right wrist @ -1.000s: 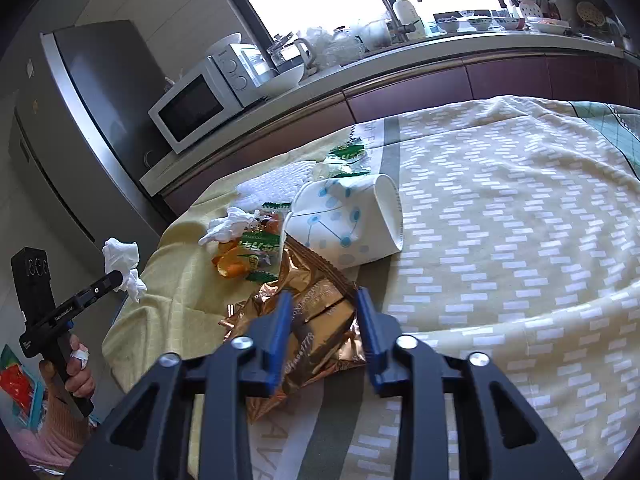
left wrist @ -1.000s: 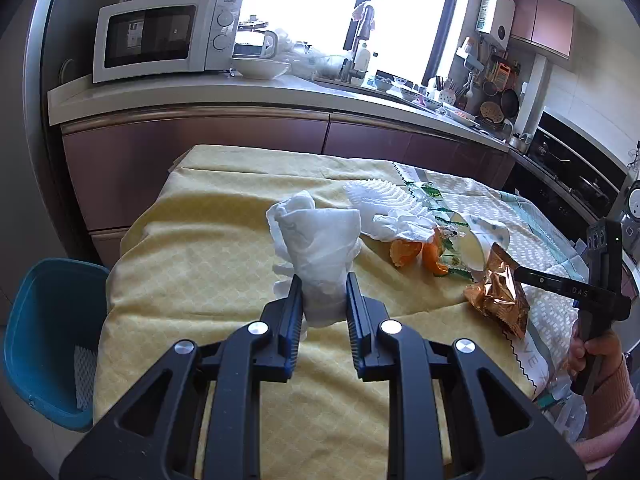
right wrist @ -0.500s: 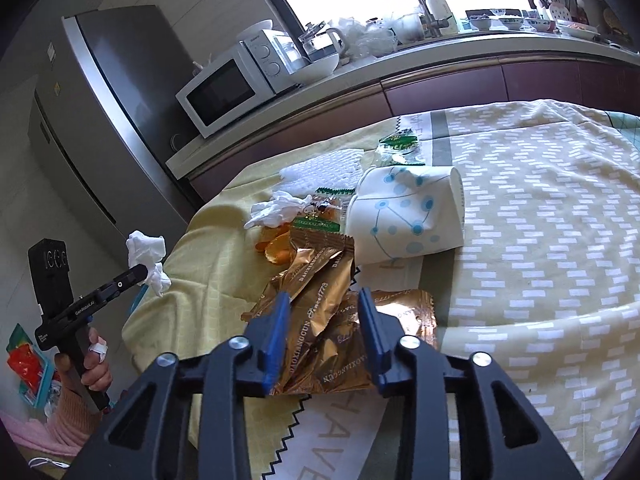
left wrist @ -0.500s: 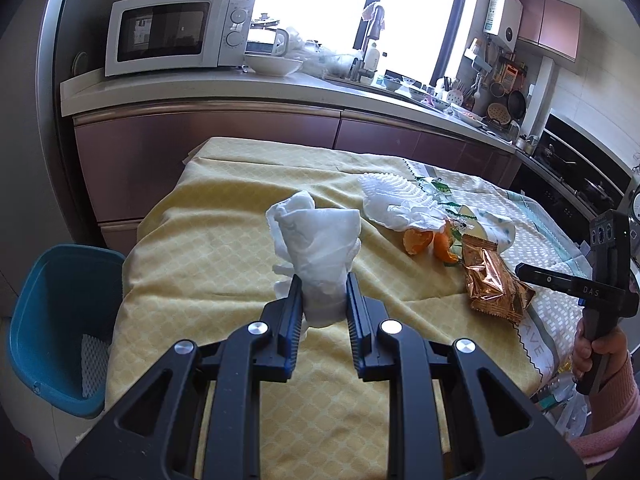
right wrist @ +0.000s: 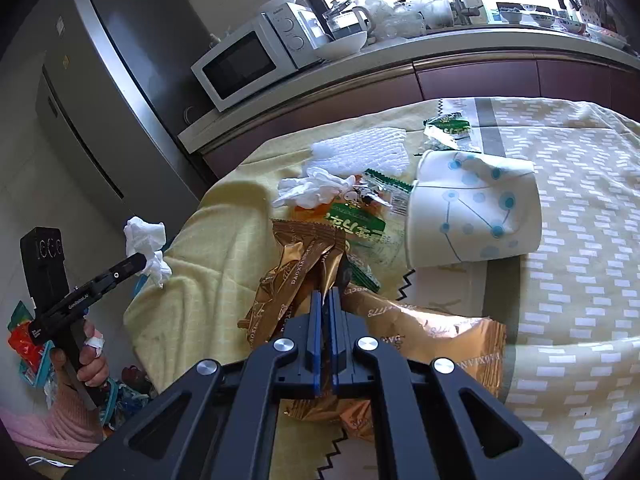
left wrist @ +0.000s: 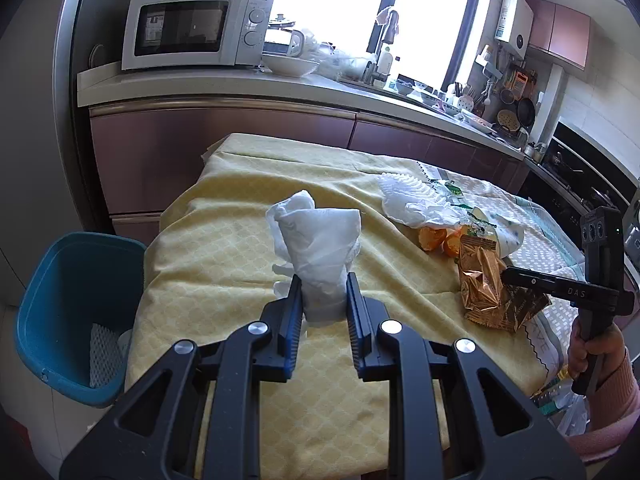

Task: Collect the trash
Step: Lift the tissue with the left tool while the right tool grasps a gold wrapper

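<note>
A crumpled white tissue (left wrist: 316,248) stands pinched between the jaws of the left gripper (left wrist: 323,304), held over the yellow tablecloth (left wrist: 224,240) near the table's left edge, above and beside a blue bin (left wrist: 60,304) on the floor. Toward the table's right edge, the right gripper (right wrist: 325,300) has its jaws pressed together on a gold foil wrapper (right wrist: 292,280). A second gold wrapper (right wrist: 432,336) lies beneath it. Behind them lie a green-printed packet (right wrist: 356,224), a tipped paper cup (right wrist: 476,216) with blue dots, a loose tissue (right wrist: 312,188) and white foam netting (right wrist: 360,150).
</note>
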Tool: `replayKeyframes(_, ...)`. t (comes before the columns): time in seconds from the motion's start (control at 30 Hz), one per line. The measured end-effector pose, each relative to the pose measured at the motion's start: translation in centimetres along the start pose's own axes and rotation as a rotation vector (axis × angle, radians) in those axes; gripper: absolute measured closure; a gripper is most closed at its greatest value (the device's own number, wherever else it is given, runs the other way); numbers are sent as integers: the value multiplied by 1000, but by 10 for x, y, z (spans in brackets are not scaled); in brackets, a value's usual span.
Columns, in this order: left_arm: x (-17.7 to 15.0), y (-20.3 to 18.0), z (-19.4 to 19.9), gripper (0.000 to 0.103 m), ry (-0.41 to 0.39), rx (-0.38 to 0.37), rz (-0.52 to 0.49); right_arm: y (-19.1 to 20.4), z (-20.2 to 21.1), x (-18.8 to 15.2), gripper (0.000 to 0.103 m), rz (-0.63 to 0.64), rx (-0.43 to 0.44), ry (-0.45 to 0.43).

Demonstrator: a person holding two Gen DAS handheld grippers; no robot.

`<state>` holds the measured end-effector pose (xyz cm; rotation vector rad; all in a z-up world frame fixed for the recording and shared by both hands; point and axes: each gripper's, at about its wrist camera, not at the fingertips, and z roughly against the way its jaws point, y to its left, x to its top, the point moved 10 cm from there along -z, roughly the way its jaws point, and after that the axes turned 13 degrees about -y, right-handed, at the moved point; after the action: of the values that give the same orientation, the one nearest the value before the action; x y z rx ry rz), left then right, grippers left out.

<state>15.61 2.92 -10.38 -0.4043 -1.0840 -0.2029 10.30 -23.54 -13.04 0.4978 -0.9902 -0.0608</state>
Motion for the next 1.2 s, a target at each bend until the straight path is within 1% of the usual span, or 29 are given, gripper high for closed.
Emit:
replayKeyframes(0.2,4,14,14,82,-21,26,-6,29,9,17,101,38,57,-46)
replayKeyframes(0.33,10,29,30,82,-46,57,-11,56,10,31,101,71,114,-75)
replayKeyframes(0.47,18,51,44,82,-67,106,-11,91,0,42,102,110,186,-88)
replayKeyframes(0.63,25,83,59,82,-79,175,-8,134,-21,47,102,165,269,-76)
replayKeyframes(0.73,23,101,68,82,-82,206,10,146,-31,44,101,206,263,-58)
replayKeyframes(0.77,22,106,71,82,-83,214,13,142,-34,42,96,223,231,-53)
replayKeyframes(0.8,20,110,72,82,-82,217,18,135,-38,40,86,243,183,-55)
replayKeyframes(0.87,16,116,73,82,-77,222,27,120,-43,33,78,234,138,-27)
replayKeyframes(0.93,11,122,72,82,-67,225,39,100,-46,24,74,226,75,-1)
replayKeyframes(1.0,7,126,70,82,-61,227,49,79,-46,14,62,199,35,28)
replayKeyframes(1.07,4,130,69,82,-55,227,58,59,-44,7,53,174,-8,41)
replayKeyframes(1.13,0,130,67,82,-50,228,64,45,-43,0,51,150,-27,60)
replayKeyframes(1.17,-1,131,67,82,-48,229,66,40,-43,-3,48,138,-31,69)
replayKeyframes(1.2,-2,131,66,82,-46,230,66,38,-44,-5,48,128,-26,78)
